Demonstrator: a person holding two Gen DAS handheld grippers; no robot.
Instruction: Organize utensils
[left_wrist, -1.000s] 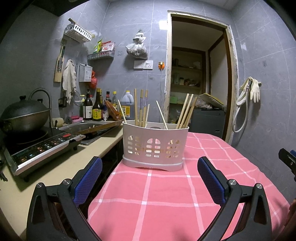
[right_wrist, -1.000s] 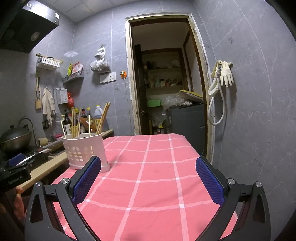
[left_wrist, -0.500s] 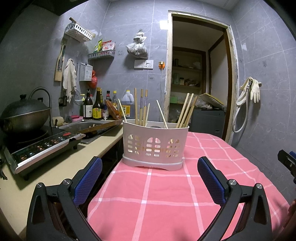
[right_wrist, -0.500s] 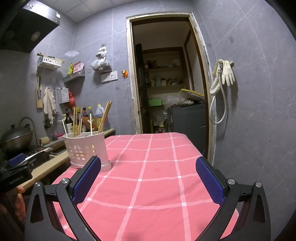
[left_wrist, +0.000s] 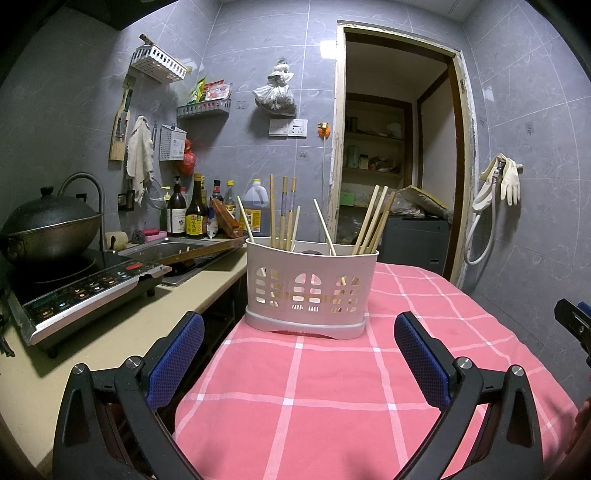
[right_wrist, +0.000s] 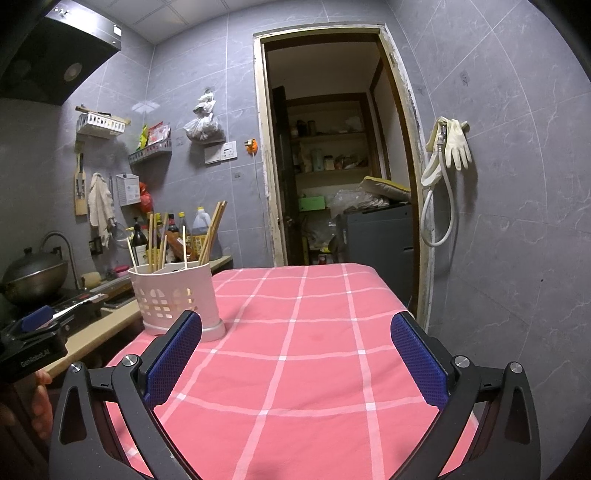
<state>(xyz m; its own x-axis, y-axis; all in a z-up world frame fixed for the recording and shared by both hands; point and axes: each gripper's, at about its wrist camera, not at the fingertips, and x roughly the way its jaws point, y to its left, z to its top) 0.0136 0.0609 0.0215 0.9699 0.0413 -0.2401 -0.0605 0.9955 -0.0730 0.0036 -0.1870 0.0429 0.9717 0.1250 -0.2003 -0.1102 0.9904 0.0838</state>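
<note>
The white utensil holder (left_wrist: 311, 291) stands upright near the left edge of the pink checked tabletop (left_wrist: 332, 387), with wooden chopsticks (left_wrist: 373, 221) leaning out of its compartments. The left hand-held gripper (left_wrist: 299, 354) sits in front of the holder, spread wide and holding nothing. The right hand-held gripper (right_wrist: 295, 356), to the right of the holder, is equally wide and empty.
</note>
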